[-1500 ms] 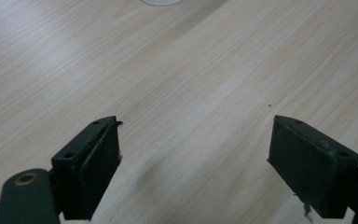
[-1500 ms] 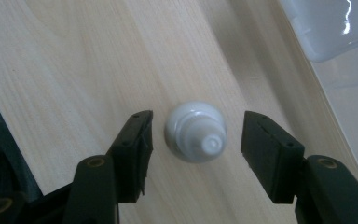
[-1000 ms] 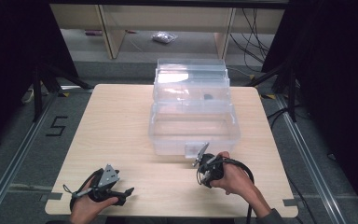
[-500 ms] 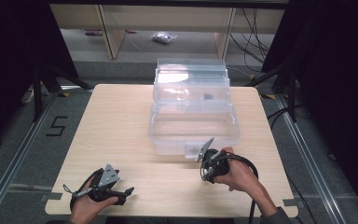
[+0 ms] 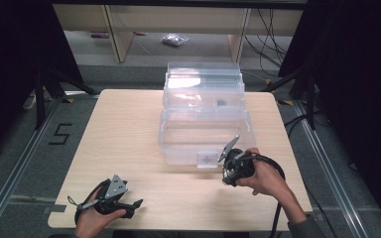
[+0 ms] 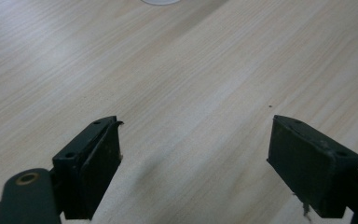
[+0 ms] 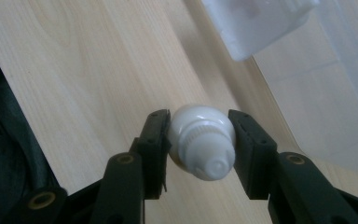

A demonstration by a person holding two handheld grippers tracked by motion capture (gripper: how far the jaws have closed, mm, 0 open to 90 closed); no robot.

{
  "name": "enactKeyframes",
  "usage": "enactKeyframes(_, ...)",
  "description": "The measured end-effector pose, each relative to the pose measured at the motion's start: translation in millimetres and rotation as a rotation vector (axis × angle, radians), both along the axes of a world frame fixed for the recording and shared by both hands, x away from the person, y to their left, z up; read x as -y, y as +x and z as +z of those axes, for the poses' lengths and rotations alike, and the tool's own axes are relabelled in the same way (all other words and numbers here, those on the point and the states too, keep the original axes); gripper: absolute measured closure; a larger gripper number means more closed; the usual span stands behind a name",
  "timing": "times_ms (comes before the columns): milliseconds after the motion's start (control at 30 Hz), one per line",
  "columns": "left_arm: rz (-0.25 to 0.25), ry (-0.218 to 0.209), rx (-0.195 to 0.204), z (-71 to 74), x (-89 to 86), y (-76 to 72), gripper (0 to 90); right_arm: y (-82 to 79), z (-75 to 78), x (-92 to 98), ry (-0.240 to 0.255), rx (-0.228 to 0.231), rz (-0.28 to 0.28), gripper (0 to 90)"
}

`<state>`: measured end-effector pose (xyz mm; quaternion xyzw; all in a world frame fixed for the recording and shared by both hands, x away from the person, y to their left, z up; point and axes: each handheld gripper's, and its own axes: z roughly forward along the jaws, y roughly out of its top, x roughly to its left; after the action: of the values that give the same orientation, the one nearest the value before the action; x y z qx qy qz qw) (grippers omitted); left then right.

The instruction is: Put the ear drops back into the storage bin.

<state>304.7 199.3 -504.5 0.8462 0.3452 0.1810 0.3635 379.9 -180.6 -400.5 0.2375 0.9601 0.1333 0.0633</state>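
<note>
A small white plastic screw-cap bottle (image 7: 203, 144) sits clamped between the jaws of the right gripper (image 5: 234, 167), above the pale wooden table (image 5: 129, 129) and just beside the front wall of the clear plastic tiered storage box (image 5: 203, 116). The left gripper (image 5: 110, 197) rests near the table's front edge, well apart from the box, its jaws spread wide and holding nothing.

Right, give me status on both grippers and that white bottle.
Left gripper open, nothing between its fingers, low over the pale wooden table. Right gripper shut on small white plastic screw-cap bottle. Clear plastic lidded box close ahead.
</note>
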Motion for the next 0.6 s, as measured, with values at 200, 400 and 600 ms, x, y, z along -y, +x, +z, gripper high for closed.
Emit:
enactKeyframes(200,-0.011,0.016,-0.002,0.5,-0.5,0.4,16.4,2.7,8.5,8.2,0.008,-0.014,-0.017,60.1)
enactKeyframes(400,-0.005,0.002,0.001,0.1,0.4,0.3,16.3,7.0,24.0,14.7,0.016,0.002,-0.021,60.1)
enactKeyframes(600,-0.007,0.019,0.002,0.3,-0.2,0.6,16.3,11.7,36.5,19.1,0.028,0.006,-0.028,60.1)
